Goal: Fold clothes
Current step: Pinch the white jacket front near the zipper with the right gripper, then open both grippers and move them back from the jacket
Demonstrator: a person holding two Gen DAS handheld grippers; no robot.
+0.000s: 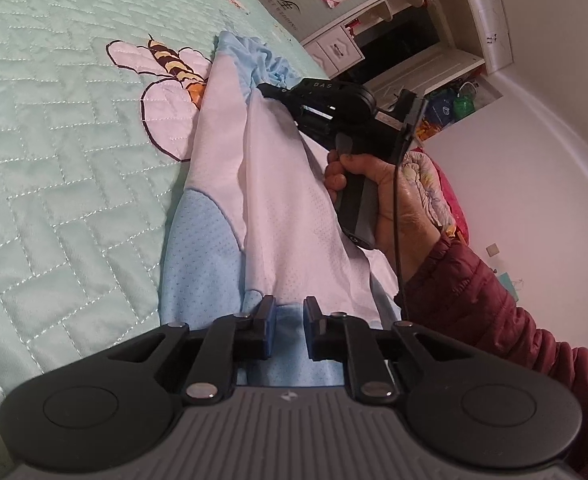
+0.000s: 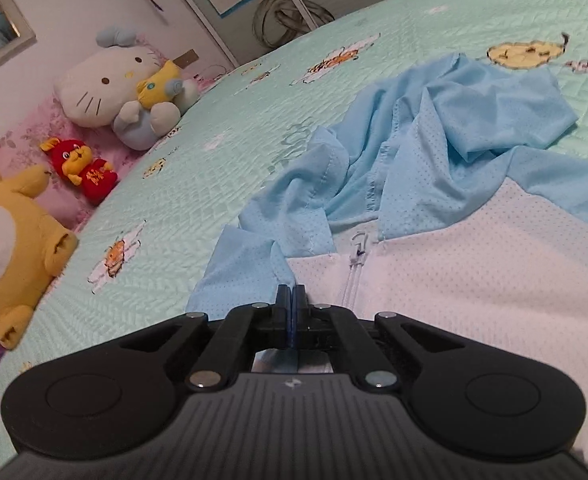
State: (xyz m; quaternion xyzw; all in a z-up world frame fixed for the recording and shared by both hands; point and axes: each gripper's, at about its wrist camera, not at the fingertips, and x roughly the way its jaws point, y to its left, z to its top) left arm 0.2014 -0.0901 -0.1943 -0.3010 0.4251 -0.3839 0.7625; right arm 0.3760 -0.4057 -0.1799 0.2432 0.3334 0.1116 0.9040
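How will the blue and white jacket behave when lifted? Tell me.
The jacket will probably flop and drape: it lies in loose wrinkles. It is likely light, being thin mesh. It may slip, as the right gripper pinches only an edge.

Pretty soft, even indoor light in both views, no harsh shadows or glare on the bedspread (image 2: 221, 152). Heavy fisheye bend with dark vignetted corners. Colours look a bit washed out, and the far wall (image 1: 542, 128) and the edges go slightly mushy.
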